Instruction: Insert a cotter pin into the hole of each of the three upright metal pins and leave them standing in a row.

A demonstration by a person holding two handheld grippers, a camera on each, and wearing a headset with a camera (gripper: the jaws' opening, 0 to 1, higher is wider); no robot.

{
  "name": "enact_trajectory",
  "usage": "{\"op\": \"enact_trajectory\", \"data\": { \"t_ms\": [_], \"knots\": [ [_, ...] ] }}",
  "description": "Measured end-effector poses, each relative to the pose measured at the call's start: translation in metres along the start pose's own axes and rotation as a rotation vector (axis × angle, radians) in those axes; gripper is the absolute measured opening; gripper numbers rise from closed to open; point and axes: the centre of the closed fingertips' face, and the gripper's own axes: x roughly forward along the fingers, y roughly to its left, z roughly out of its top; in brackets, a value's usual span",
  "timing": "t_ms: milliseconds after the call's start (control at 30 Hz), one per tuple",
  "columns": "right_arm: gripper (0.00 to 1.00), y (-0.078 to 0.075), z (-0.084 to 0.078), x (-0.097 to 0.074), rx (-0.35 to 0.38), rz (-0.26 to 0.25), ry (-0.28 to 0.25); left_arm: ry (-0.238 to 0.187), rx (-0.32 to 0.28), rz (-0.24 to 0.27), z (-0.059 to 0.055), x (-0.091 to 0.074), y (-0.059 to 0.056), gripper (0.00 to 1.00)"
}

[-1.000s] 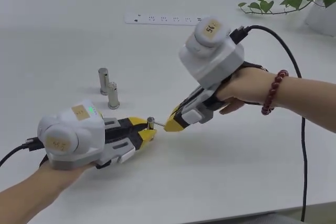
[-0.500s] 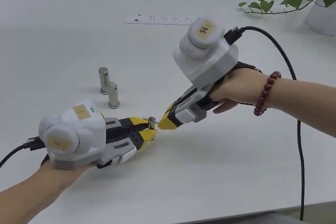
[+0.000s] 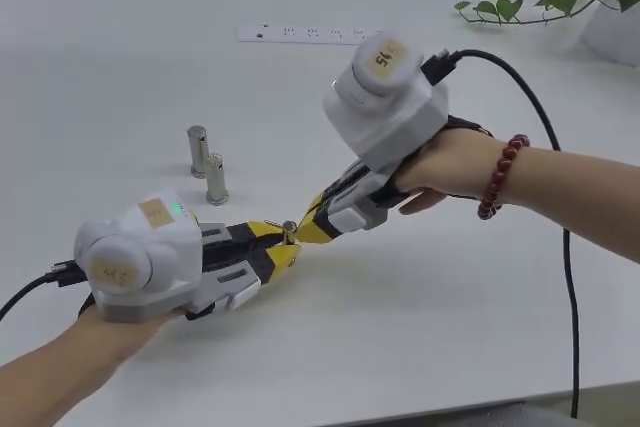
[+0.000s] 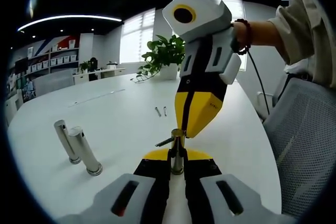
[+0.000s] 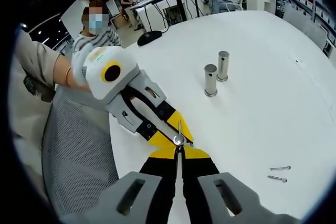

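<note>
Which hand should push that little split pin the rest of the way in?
Right. The right gripper pinches the cotter pin at the hole, while the left gripper clamps the metal pin upright and should just hold.

My left gripper (image 4: 177, 162) hides the metal pin's (image 4: 178, 139) lower half between its jaws. Beside that pin, my right gripper (image 4: 193, 127) covers the cotter pin's (image 4: 163, 142) other end; the hole is too small to see.

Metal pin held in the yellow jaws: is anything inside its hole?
A cotter pin pokes out of the metal pin; the stretch inside the hole is hidden.
</note>
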Motion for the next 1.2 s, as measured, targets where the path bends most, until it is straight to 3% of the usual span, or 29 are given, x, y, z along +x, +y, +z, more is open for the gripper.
{"op": "enact_trajectory", "data": {
  "t_ms": [667,1200],
  "knots": [
    [0.05,-0.0027,0.0002,0.0059,-0.134,-0.039,0.001,-0.008,-0.001,0.025,0.0004,-0.0004,0.0033,0.07],
    [0.11,-0.0012,0.0076,0.0068,-0.139,-0.034,-0.044,0.008,-0.011,0.015,-0.0051,0.0009,0.0026,0.10]
  ]
}}
